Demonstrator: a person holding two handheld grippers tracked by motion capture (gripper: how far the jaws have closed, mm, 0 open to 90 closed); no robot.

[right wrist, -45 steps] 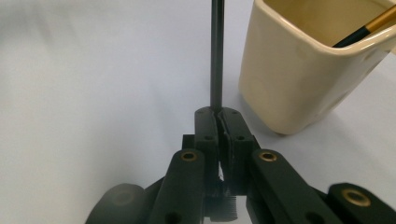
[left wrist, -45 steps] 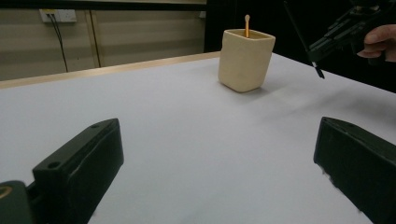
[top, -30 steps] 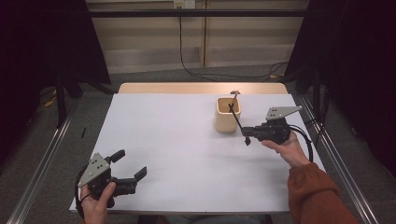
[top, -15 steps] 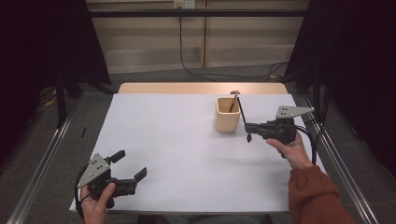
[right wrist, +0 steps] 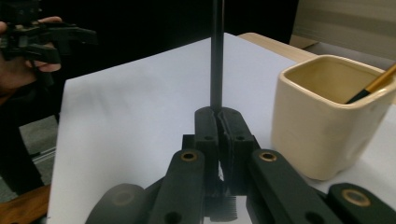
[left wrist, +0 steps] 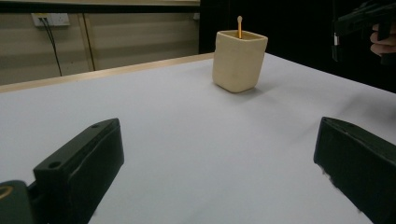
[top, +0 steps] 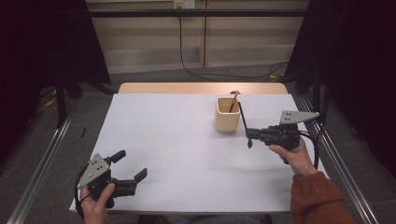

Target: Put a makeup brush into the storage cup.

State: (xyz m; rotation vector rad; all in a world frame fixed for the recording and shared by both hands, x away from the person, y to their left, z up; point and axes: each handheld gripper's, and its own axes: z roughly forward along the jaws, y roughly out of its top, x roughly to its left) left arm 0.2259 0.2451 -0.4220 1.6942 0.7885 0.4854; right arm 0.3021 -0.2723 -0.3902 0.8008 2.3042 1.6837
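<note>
Black stick (right wrist: 216,56) in right claw (right wrist: 218,119)

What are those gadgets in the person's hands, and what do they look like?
Two handheld grippers. The left gripper and right gripper are black, each with two blocky jaws on hinged links with brass-coloured pivots, a grey three-cornered plate on top, and a black cable trailing. A rust-red sleeve covers the right forearm.

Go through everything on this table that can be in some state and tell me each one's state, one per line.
Cream cup: upright, one stick standing inside.
Stick in cup: leaning on the rim.
Black rod: clamped, raised beside the cup.
Right tongs: shut on the black rod.
Left tongs: open, empty.
</note>
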